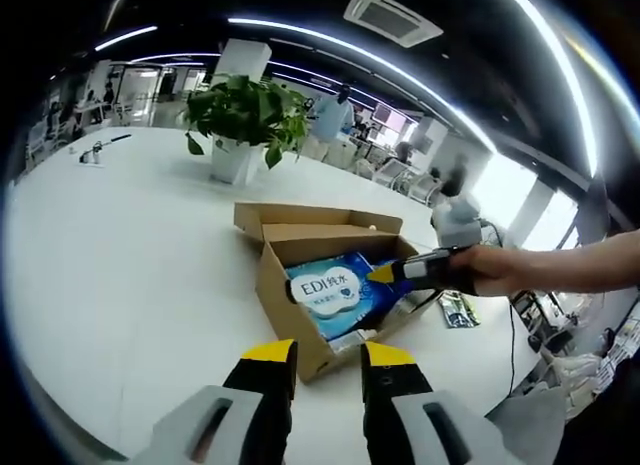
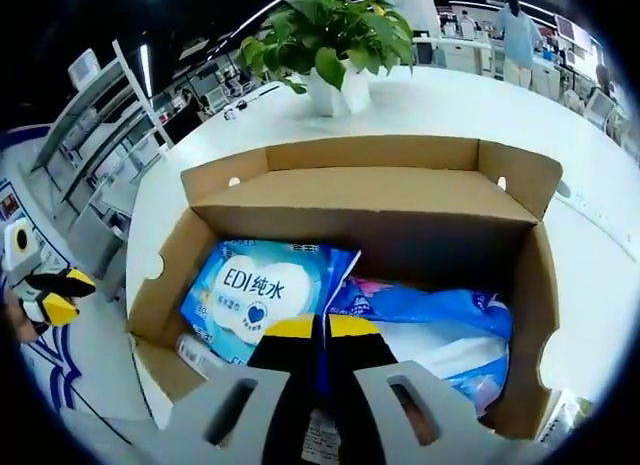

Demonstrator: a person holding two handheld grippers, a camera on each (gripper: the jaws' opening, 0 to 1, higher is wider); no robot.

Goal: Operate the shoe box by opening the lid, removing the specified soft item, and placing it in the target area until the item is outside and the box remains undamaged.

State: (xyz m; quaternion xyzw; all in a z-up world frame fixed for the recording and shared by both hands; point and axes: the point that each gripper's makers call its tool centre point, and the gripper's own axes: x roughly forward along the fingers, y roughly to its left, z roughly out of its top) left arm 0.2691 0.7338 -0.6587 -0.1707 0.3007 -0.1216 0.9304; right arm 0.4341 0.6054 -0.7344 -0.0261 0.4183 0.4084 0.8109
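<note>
Right gripper (image 2: 320,330) reaches down into open shoe box (image 2: 360,200), jaws pinched on blue pack (image 2: 262,297); left gripper (image 1: 328,357) hovers outside, jaws parted, empty.

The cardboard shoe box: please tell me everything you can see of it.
The cardboard shoe box is plain brown, open, its lid folded back on the far side, with small notches along the side walls. It rests on the white table near a potted plant. Inside lie a blue and white soft pack printed "EDI" and other blue packs. The right gripper reaches into it, jaws nearly together on a blue wrapper edge; the left gripper hovers outside, open.
</note>
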